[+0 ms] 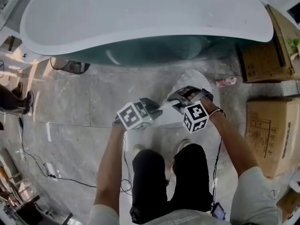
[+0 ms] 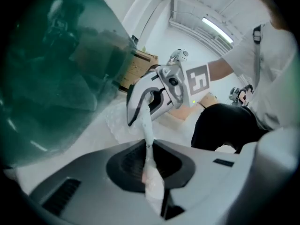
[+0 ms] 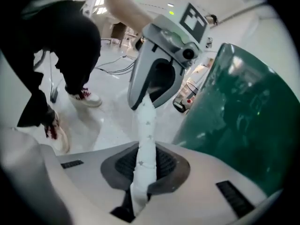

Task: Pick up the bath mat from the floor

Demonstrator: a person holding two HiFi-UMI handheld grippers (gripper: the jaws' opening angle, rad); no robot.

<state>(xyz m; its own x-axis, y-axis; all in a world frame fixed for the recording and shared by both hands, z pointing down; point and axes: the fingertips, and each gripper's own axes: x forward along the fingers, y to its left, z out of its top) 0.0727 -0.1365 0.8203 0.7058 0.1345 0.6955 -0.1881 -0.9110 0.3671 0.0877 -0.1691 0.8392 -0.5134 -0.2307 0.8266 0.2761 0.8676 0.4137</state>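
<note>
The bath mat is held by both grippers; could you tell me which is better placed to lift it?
Right, probably: the bulk of the bath mat bunches beside the right gripper, while the left gripper pinches only a thin strip.

Bright overhead strip light [image 2: 216, 28], dark fisheye corners, foreground perhaps blurred

Bath mat [image 3: 143, 158] between tight fingers [image 3: 174, 167]

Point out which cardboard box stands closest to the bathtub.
The box at the head view's top right, which stands right beside the end of the bathtub. The other box sits lower in that view, farther from the bathtub.
</note>
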